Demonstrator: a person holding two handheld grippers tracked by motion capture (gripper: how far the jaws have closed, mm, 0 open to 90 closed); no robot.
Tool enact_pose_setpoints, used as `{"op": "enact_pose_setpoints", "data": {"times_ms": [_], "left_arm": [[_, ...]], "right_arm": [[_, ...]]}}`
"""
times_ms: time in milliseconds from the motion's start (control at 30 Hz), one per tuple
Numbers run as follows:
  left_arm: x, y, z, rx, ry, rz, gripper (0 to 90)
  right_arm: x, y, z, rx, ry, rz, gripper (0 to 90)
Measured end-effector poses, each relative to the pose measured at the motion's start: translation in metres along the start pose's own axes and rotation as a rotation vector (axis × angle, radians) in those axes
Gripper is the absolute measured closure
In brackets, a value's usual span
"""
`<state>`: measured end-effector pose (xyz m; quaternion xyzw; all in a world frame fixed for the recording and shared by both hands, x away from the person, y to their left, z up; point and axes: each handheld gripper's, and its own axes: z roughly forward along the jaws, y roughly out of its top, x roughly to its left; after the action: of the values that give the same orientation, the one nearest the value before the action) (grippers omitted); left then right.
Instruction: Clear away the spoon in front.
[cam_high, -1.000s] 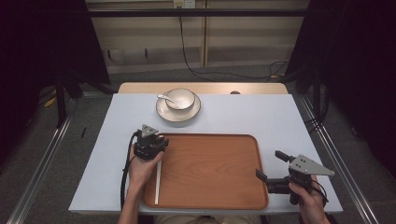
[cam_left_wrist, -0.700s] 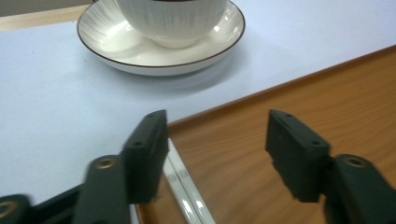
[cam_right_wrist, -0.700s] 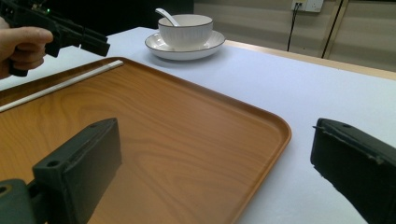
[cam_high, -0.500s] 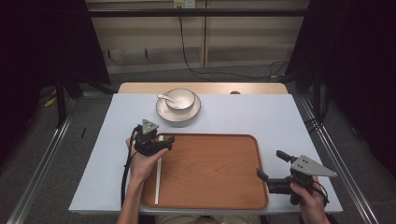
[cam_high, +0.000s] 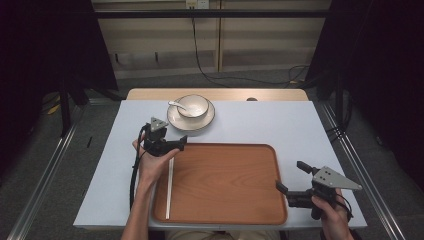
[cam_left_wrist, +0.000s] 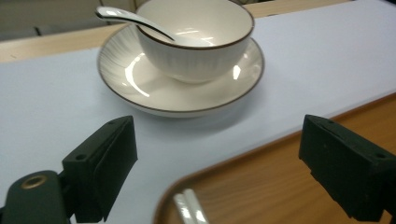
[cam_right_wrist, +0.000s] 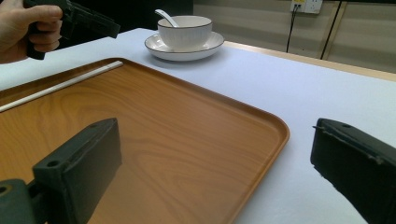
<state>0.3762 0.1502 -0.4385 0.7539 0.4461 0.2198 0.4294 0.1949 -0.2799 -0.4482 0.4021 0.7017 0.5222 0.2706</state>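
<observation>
A white bowl (cam_high: 194, 106) with a white spoon (cam_high: 176, 105) in it stands on a saucer (cam_high: 205, 123) at the back of the table. A pair of white chopsticks (cam_high: 169, 187) lies along the left side of the wooden tray (cam_high: 225, 185). My left gripper (cam_high: 172, 143) hovers open over the tray's far left corner, empty, pointing at the bowl (cam_left_wrist: 196, 35) and saucer (cam_left_wrist: 140, 79). My right gripper (cam_high: 291, 176) is open and empty at the tray's right edge; its view looks across the tray (cam_right_wrist: 163, 121) to the chopsticks (cam_right_wrist: 60, 86).
The tray sits on a pale blue tabletop (cam_high: 270, 122) with a wooden strip (cam_high: 215, 94) along its far edge. Dark curtains and metal rails flank the table. A cable (cam_high: 134, 175) trails from the left gripper along the forearm.
My left gripper has moved away from the chopsticks toward the far side and turned to face the bowl. The right gripper has stayed put.
</observation>
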Motion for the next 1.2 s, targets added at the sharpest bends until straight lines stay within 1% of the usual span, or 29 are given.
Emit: {"op": "enact_pose_setpoints", "data": {"times_ms": [33,67,100,167,200,233,267,300,333,400,467,500,533,567,600,633,667,700,733,767,833,867,900,967,1000,1067,1133,1167,1200], "left_arm": [[0.002,0.001,0.0,0.009,0.002,0.005,11.4],[0.005,0.002,0.001,0.011,-0.02,-0.01,11.5],[0.008,0.004,0.003,0.007,-0.024,-0.02,13.8],[0.013,0.007,0.004,-0.011,-0.029,-0.032,15.7],[0.014,0.008,0.005,-0.019,-0.017,-0.037,16.1],[0.015,0.009,0.008,-0.004,0.006,-0.029,17.6],[0.015,0.01,0.01,0.031,0.008,-0.024,17.8],[0.017,0.01,0.011,0.028,-0.004,-0.025,17.8],[0.018,0.011,0.012,0.018,-0.017,-0.027,17.4],[0.021,0.014,0.015,-0.001,0.008,-0.034,16.0],[0.025,0.016,0.018,-0.041,0.005,-0.04,15.3],[0.026,0.018,0.019,-0.043,0.025,-0.041,15.3],[0.027,0.02,0.02,-0.043,0.027,-0.044,15.3],[0.029,0.023,0.021,-0.038,0.02,-0.037,15.4],[0.03,0.025,0.022,-0.057,0.031,-0.03,15.5],[0.031,0.028,0.023,-0.062,0.044,-0.015,15.1],[0.033,0.032,0.024,-0.05,0.026,-0.022,16.0],[0.036,0.035,0.025,-0.049,0.002,-0.044,17.5],[0.037,0.039,0.026,-0.025,0.016,-0.043,17.5],[0.038,0.042,0.028,-0.028,0.027,-0.039,22.9],[0.043,0.047,0.031,-0.032,-0.001,-0.048,23.5],[0.046,0.049,0.034,-0.033,-0.005,-0.048,23.2],[0.047,0.051,0.037,-0.045,0.001,-0.07,29.8],[0.053,0.053,0.042,-0.039,0.004,-0.08,28.9],[0.055,0.055,0.046,-0.047,-0.004,-0.085,29.9],[0.06,0.06,0.052,-0.038,0.02,-0.084,34.3],[0.063,0.065,0.057,-0.042,0.016,-0.077,38.9],[0.064,0.069,0.059,-0.017,0.04,-0.043,41.7],[0.065,0.073,0.06,-0.01,0.045,-0.042,41.7]], "right_arm": [[0.0,0.0,0.0,0.0,0.0,0.0,1.6],[0.0,0.0,0.001,0.001,-0.001,-0.002,1.6],[0.0,0.0,0.001,0.003,-0.001,-0.003,1.6],[0.0,0.0,0.001,0.001,-0.001,-0.003,1.6],[-0.001,0.0,0.001,0.002,0.002,-0.001,1.6],[-0.001,0.0,0.002,0.001,-0.004,-0.003,1.6],[-0.001,0.0,0.002,0.005,0.0,0.001,1.6],[-0.001,0.0,0.003,0.003,0.002,0.002,1.6],[-0.002,0.0,0.003,0.0,0.002,0.001,1.6],[-0.001,0.0,0.003,0.006,0.006,-0.005,1.6],[0.0,0.0,0.002,0.004,0.012,-0.011,1.6],[0.0,0.0,0.002,0.004,0.012,-0.011,1.6],[0.0,0.0,0.001,0.002,0.014,-0.015,1.6],[0.0,0.0,0.001,0.001,0.018,-0.014,1.6],[0.001,0.001,0.001,-0.002,0.02,-0.016,1.6],[0.001,0.0,0.001,-0.001,0.023,-0.02,1.6],[0.001,0.0,0.0,0.001,0.027,-0.019,1.6],[0.001,0.0,0.0,0.002,0.028,-0.016,1.6],[0.001,0.0,0.0,0.002,0.028,-0.016,1.6],[0.001,0.0,0.0,0.001,0.03,-0.014,1.6],[0.001,-0.001,0.0,0.004,0.031,-0.016,1.6],[0.001,0.0,-0.001,0.003,0.031,-0.012,1.6],[0.001,0.0,0.0,0.0,0.029,-0.016,1.6],[0.001,0.0,0.0,0.003,0.031,-0.013,1.6],[0.001,0.0,0.0,0.003,0.031,-0.011,1.6],[0.002,0.0,0.0,0.002,0.032,-0.013,1.6],[0.002,-0.001,-0.001,0.003,0.035,-0.015,1.6],[0.001,-0.001,-0.001,0.003,0.035,-0.007,1.6],[0.001,-0.001,-0.001,0.003,0.035,-0.007,1.6]]}}
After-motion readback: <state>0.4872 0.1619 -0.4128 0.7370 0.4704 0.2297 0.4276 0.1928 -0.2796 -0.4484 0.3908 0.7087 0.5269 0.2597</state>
